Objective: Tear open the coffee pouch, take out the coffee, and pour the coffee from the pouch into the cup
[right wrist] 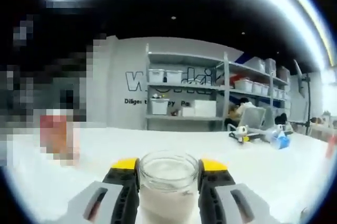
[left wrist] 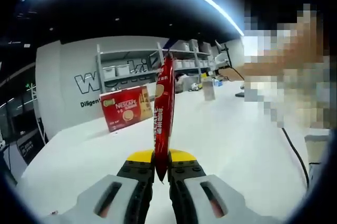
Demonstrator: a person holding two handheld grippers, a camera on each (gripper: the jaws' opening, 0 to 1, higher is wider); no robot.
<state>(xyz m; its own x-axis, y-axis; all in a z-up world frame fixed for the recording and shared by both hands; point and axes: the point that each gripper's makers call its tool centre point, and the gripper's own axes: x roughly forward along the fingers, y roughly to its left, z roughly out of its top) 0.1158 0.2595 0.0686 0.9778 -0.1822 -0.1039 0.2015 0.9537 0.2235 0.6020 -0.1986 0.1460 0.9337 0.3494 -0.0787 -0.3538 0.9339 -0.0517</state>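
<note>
While the left gripper (left wrist: 161, 174) pinched a red coffee pouch (left wrist: 163, 116) upright, the right gripper (right wrist: 169, 179) clamped a glass jar (right wrist: 168, 182); a red box (left wrist: 126, 107) stood behind on the white table (left wrist: 237, 134).

The left gripper (left wrist: 162, 174) has its jaws closed on a slim red coffee pouch (left wrist: 163, 118), pinching its lower end so the pouch stands upright and edge-on above the yellow-tipped fingers (left wrist: 185, 156). Below lies a white table (left wrist: 231, 145). Further back on it, left of the pouch, a red Nescafé box (left wrist: 126, 108) stands with its front facing this way. Grey shelving (left wrist: 152, 66) with white bins runs along the far wall, and a black cable (left wrist: 296, 153) trails across the table at right.
</note>
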